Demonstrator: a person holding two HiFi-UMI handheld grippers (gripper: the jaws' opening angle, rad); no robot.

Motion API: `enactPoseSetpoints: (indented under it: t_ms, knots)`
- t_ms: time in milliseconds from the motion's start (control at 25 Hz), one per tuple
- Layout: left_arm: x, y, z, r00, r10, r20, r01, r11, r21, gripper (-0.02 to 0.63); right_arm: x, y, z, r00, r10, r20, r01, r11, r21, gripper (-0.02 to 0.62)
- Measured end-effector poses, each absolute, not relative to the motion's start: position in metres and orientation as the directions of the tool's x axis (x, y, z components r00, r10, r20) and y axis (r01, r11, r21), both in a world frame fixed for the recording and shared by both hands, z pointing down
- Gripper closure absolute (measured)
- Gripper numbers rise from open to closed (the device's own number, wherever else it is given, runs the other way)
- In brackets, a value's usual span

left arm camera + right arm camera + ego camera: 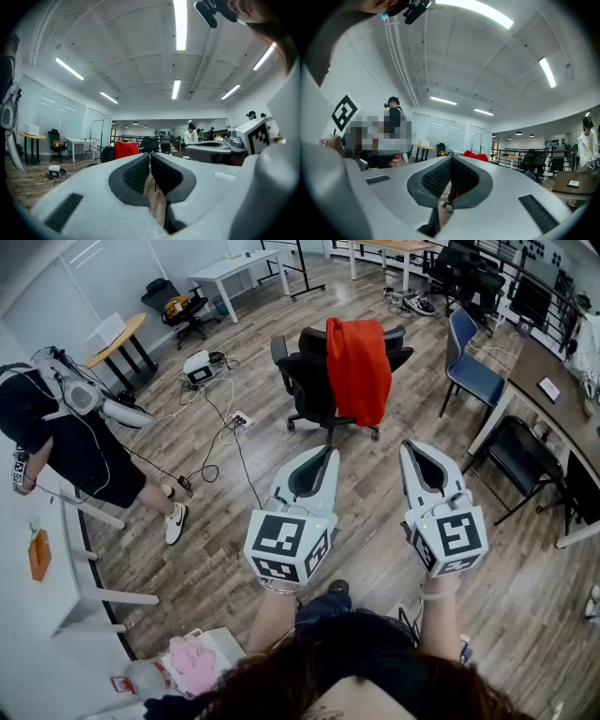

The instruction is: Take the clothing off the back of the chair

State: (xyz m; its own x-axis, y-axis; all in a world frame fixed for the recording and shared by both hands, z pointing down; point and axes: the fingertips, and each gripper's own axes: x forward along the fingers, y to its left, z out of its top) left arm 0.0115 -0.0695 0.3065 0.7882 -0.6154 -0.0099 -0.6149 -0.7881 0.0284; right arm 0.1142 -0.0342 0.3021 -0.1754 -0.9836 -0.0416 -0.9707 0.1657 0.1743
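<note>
A red garment (359,369) hangs over the back of a black office chair (309,381) in the middle of the room. Both grippers are held level, side by side, well short of the chair. My left gripper (327,454) is shut with nothing in it. My right gripper (412,448) is shut and empty too. In the left gripper view the red garment (127,150) shows small and far off, left of the closed jaws (150,155). In the right gripper view only a strip of the red garment (476,155) peeks over the closed jaws (452,158).
A blue chair (472,367) and a black folding chair (520,460) stand by a desk (553,399) at the right. Cables and a power strip (238,419) trail across the wood floor left of the office chair. A person (70,437) stands at the left by a white table (42,615).
</note>
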Motion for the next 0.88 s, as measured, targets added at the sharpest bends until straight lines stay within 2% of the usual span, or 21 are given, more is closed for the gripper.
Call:
enactPoseSetpoints:
  t_ms: [720, 880]
  knots:
    - [-0.002, -0.119, 0.306, 0.845, -0.534, -0.022, -0.532, -0.845, 0.045, 0.584, 0.094, -0.082, 0.297, -0.127, -0.988, -0.091, -0.983, 0.113, 0.146, 0.612]
    - [0.002, -0.130, 0.305, 0.861, -0.508, -0.024, -0.506, -0.861, 0.060, 0.583, 0.093, -0.093, 0.296, -0.131, -0.988, -0.087, -0.984, 0.119, 0.136, 0.583]
